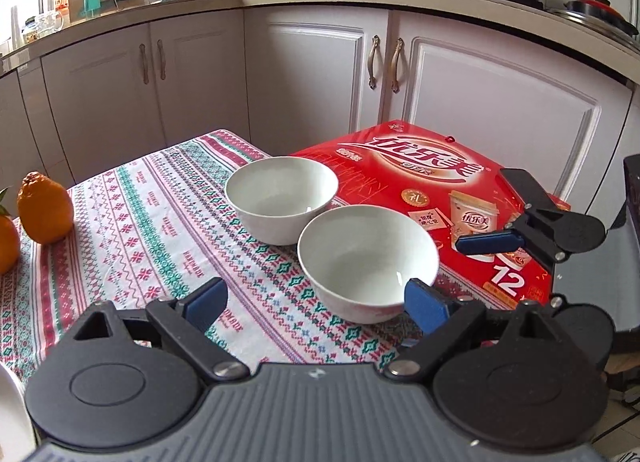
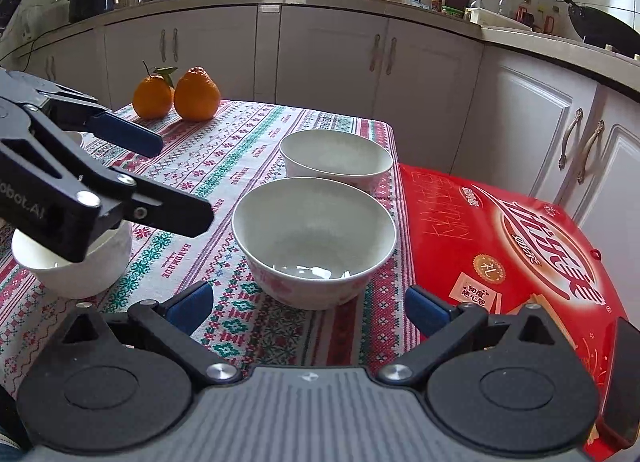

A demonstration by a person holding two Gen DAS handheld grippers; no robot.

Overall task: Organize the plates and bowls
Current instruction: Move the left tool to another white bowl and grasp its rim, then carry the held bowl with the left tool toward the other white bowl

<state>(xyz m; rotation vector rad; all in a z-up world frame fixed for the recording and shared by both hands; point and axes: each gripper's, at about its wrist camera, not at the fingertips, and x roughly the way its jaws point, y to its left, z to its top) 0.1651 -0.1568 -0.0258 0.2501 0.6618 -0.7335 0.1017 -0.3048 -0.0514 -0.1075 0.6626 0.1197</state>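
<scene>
Both the left gripper [image 1: 316,298] and right gripper [image 2: 310,308] hung spread wide and empty over the near bowl [image 2: 314,240], just beside the red box [image 2: 508,246]; glazed, rigid, likely slick and breakable, best pinched across its rim.

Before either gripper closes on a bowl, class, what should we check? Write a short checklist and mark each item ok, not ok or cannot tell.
1. Left gripper jaws open wide enough: ok.
2. Right gripper jaws open, holding nothing: ok.
3. Near bowl upright and without food: ok; it stands between the right gripper's fingers, not yet touched.
4. Far bowl apart from the near one: cannot tell; their rims overlap in both views.
5. Third bowl free to reach: not ok; the left gripper hangs over it.
6. Red box clear of the near bowl: ok in the right view.
</scene>
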